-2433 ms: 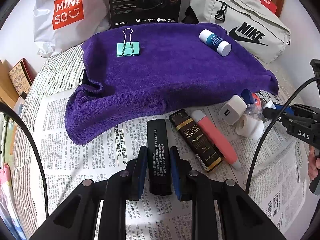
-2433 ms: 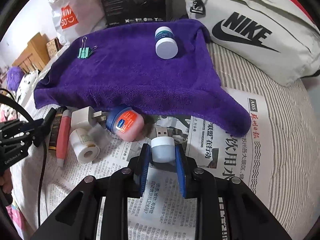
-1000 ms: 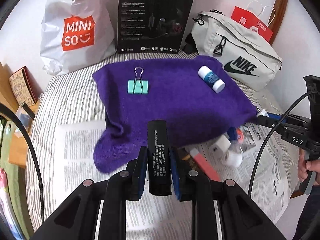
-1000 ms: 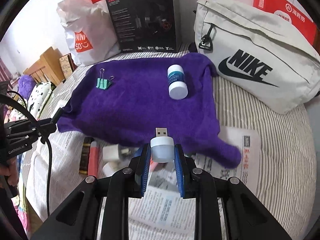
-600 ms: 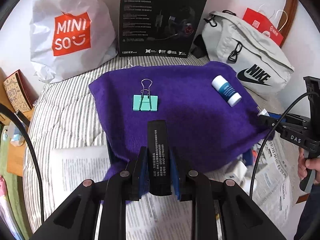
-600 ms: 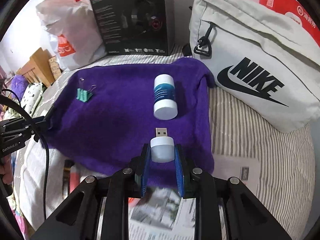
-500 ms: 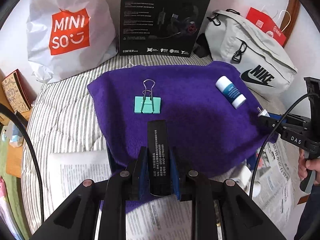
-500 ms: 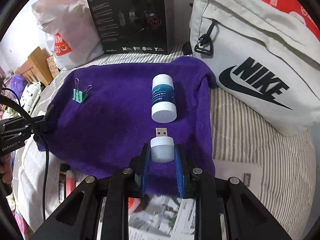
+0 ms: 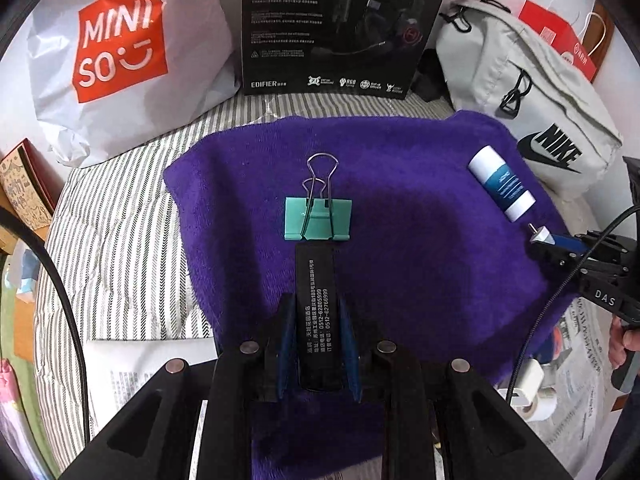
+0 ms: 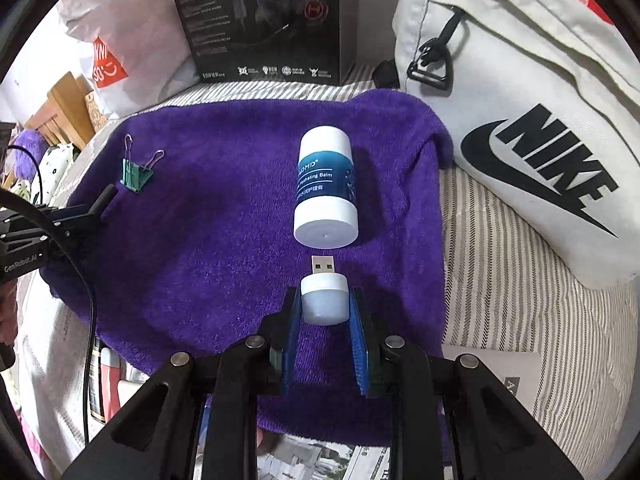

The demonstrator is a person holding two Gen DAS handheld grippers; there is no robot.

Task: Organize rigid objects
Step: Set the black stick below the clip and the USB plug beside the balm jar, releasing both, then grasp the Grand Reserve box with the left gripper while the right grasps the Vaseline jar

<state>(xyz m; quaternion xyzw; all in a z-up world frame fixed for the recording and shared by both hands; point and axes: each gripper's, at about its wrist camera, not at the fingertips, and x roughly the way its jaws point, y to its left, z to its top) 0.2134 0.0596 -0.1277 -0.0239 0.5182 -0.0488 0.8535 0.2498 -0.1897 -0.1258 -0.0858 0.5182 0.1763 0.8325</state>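
Observation:
My left gripper (image 9: 316, 312) is shut on a flat black box with white print (image 9: 318, 312), held over the purple towel (image 9: 420, 264) just short of a teal binder clip (image 9: 318, 218). My right gripper (image 10: 323, 304) is shut on a small white USB plug lamp (image 10: 323, 296), held over the towel (image 10: 208, 248) just short of a white and blue balm tube (image 10: 326, 188). The tube also lies at the towel's right in the left wrist view (image 9: 502, 188). The clip also shows in the right wrist view (image 10: 136, 174).
A Miniso bag (image 9: 116, 52), a black headset box (image 9: 340, 24) and a grey Nike bag (image 10: 520, 92) stand behind the towel. A white charger (image 9: 524, 380), a tape roll (image 9: 542, 406) and other small items lie on newspaper at the right.
Both grippers have moved forward over the towel with their objects still held. The black box now nears the binder clip and the USB lamp nears the balm tube.

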